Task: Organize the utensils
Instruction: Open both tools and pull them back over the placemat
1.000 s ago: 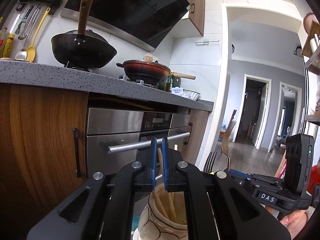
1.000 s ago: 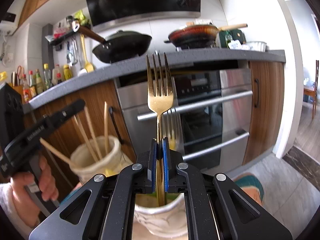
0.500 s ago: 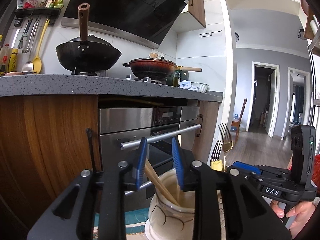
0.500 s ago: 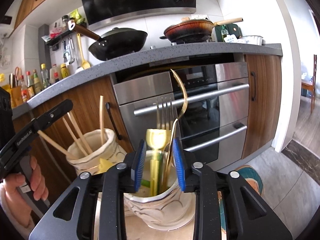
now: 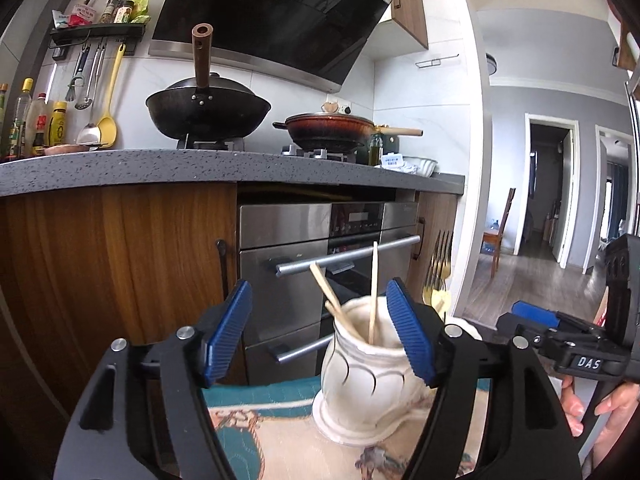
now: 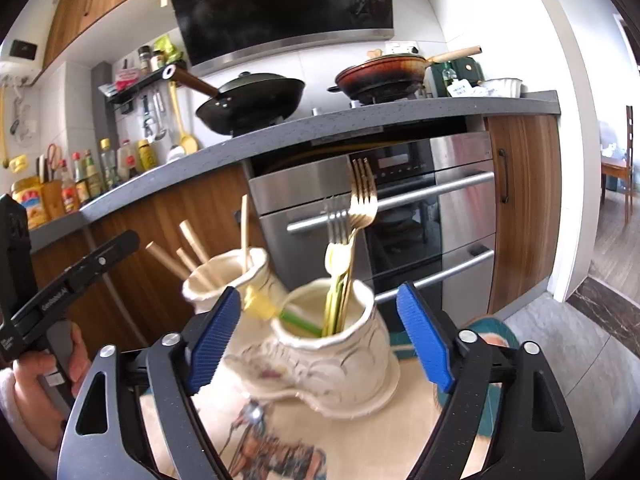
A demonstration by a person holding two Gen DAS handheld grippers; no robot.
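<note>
Kitchen oven behind, both the left gripper (image 5: 320,336) and right gripper (image 6: 320,336) are opening empty at six o'clock below the filled jars (image 6: 332,344), so fetching another utensil likely follows.

gold forks (image 6: 362,204) | upright in cream holder (image 6: 340,354) | chopsticks (image 5: 374,286) | likely adjoining holder

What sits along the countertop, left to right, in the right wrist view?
Sauce bottles → yellow spatula → black wok → brown pan → white dish.
</note>
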